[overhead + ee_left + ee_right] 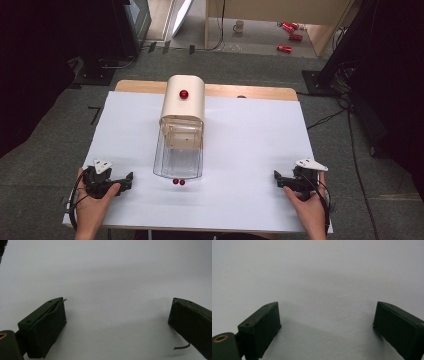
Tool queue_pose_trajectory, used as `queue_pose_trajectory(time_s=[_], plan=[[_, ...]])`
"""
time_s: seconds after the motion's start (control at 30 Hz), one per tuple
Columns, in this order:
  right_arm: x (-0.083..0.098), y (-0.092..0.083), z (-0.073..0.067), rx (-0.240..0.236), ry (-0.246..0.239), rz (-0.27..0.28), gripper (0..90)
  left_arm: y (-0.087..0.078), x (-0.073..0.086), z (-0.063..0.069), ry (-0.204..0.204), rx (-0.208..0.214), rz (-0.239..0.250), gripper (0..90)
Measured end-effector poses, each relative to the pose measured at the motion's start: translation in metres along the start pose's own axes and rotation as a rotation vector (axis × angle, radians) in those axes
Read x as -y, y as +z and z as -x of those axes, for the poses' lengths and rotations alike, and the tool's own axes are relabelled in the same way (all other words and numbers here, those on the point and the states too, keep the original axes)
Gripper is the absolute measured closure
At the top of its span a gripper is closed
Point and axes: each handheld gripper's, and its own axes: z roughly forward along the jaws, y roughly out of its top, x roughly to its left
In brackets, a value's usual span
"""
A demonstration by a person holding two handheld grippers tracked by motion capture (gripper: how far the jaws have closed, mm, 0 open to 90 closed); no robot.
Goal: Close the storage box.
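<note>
A cream-coloured machine (183, 101) with a red knob (184, 93) lies in the middle of the white sheet (250, 150). Its clear container (179, 152) points toward me. Two small red balls (179, 182) rest on the sheet just in front of the container's mouth. My left gripper (129, 181) is held low at the near left, pointing right toward the balls. My right gripper (278, 179) is held low at the near right, pointing left. In the left gripper view (117, 307) and the right gripper view (325, 307) the jaws stand wide apart over bare white sheet, with nothing between them.
The sheet covers a wooden table (260, 92) whose far edge shows behind the machine. Beyond it lie grey carpet, a mug (239, 26) and red cans (289, 30) on the floor. Dark equipment stands at the far left and right.
</note>
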Motion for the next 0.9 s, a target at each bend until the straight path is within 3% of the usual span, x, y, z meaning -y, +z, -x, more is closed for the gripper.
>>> queue_pose_trajectory(time_s=[0.13, 0.23, 0.33, 0.57, 0.6, 0.73, 0.8, 0.9], plan=[[0.0, 0.0, 0.0, -0.004, 0.003, 0.002, 7.2, 0.0, 0.0, 0.0, 0.001, 0.0, 0.0, 1.1], [0.001, -0.003, -0.006, 0.049, 0.017, 0.001, 8.1, 0.0, 0.0, 0.0, 0.002, -0.001, -0.001, 1.1], [0.001, -0.005, -0.012, 0.049, 0.024, 0.015, 10.7, 0.0, 0.0, 0.0, 0.001, 0.0, -0.001, 1.1], [-0.006, -0.012, -0.037, 0.031, 0.017, 0.044, 13.1, 0.0, 0.0, 0.0, 0.002, -0.001, 0.0, 1.1], [-0.011, -0.015, -0.048, 0.025, 0.015, 0.054, 13.2, 0.0, 0.0, 0.0, 0.002, -0.001, 0.001, 1.1], [-0.015, -0.017, -0.062, 0.009, -0.001, 0.06, 13.3, 0.0, 0.0, 0.0, 0.002, -0.001, 0.001, 1.2], [-0.019, -0.018, -0.078, -0.014, -0.015, 0.074, 13.5, 0.0, 0.0, 0.0, 0.001, -0.001, 0.001, 1.2], [-0.021, -0.02, -0.086, -0.028, -0.01, 0.08, 13.8, 0.0, 0.0, 0.0, 0.0, -0.001, 0.002, 1.1]])
